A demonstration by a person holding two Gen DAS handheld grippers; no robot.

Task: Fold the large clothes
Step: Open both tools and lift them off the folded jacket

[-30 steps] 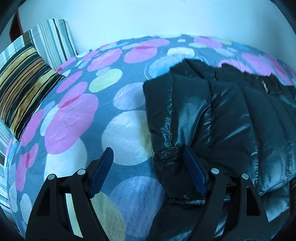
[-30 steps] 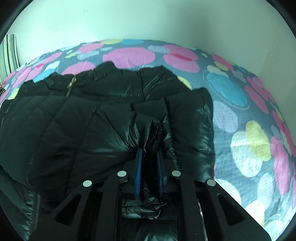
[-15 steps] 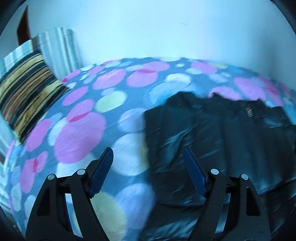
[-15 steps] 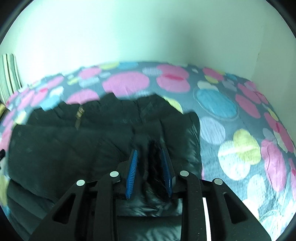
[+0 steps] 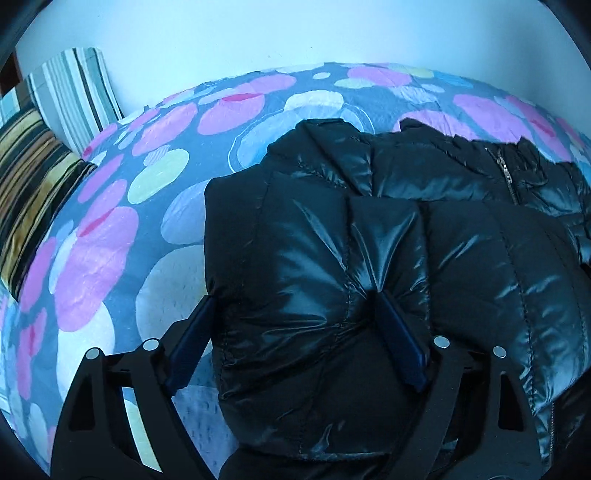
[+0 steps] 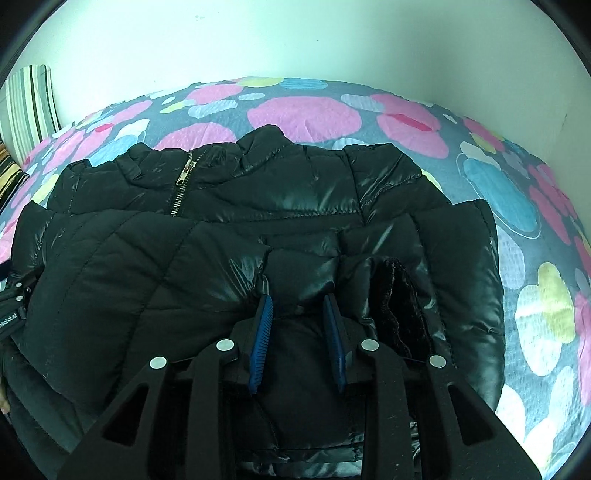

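Observation:
A shiny black puffer jacket (image 5: 388,229) lies on a bed with a spotted cover (image 5: 110,251), its lower part folded up over the chest. It also shows in the right wrist view (image 6: 258,206), zip and collar at the far side. My left gripper (image 5: 295,310) is open wide, its jaws astride the jacket's left folded edge. My right gripper (image 6: 299,299) is partly open around a fold of the jacket, with a dark cuff (image 6: 399,295) just right of it.
Striped pillows (image 5: 44,147) lie at the bed's left end against the pale wall (image 5: 295,33). A wall corner (image 6: 561,92) bounds the bed at the right. Bare spotted cover (image 6: 546,295) shows right of the jacket.
Both grippers rose, then came back down onto the jacket. My right gripper's jaws have widened from nearly closed. My left gripper moved right, over the jacket's left edge.

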